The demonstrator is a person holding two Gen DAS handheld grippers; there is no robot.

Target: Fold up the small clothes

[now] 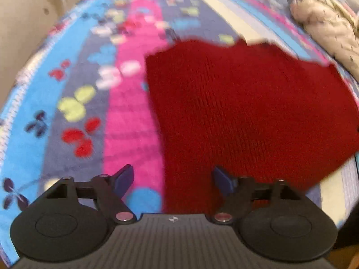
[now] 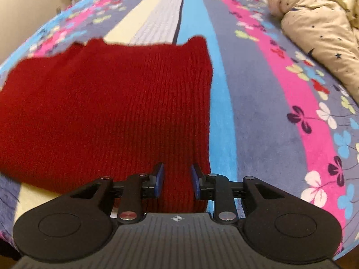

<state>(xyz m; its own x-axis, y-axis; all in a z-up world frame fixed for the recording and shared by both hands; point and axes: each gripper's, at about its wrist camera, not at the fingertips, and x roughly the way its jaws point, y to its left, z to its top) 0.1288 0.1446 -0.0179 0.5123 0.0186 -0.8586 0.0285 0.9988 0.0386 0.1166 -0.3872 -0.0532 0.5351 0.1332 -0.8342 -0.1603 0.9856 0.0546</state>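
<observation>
Across the centre of both views lies the red knit garment (image 1: 246,112) (image 2: 107,112), ribbed, thick, matte, spread flat on the bedspread (image 1: 132,121) (image 2: 258,123). Far edge of the knit is uneven, with two raised corners at upper centre of the right view. Left view is motion-blurred; fine detail unreliable there.

My left tongs (image 1: 172,179), bottom centre of the left view: blue pads wide apart, nothing between them. Left pad sits over the pink stripe, right pad over the garment's near left edge; contact cannot be judged.

My right tongs (image 2: 177,179), bottom centre of the right view: blue pads partly closed, a band of the red knit running between them at the garment's near right corner. Small gaps show on both sides, so I cannot tell whether the cloth is pinched.

Bedspread: fleecy, lengthwise stripes of blue, pink, grey-purple, cream, printed with butterflies.

Upper right of both frames: a beige bundle of fabric (image 1: 329,31) (image 2: 318,27) with small dark stars, crumpled, well apart from the garment.
</observation>
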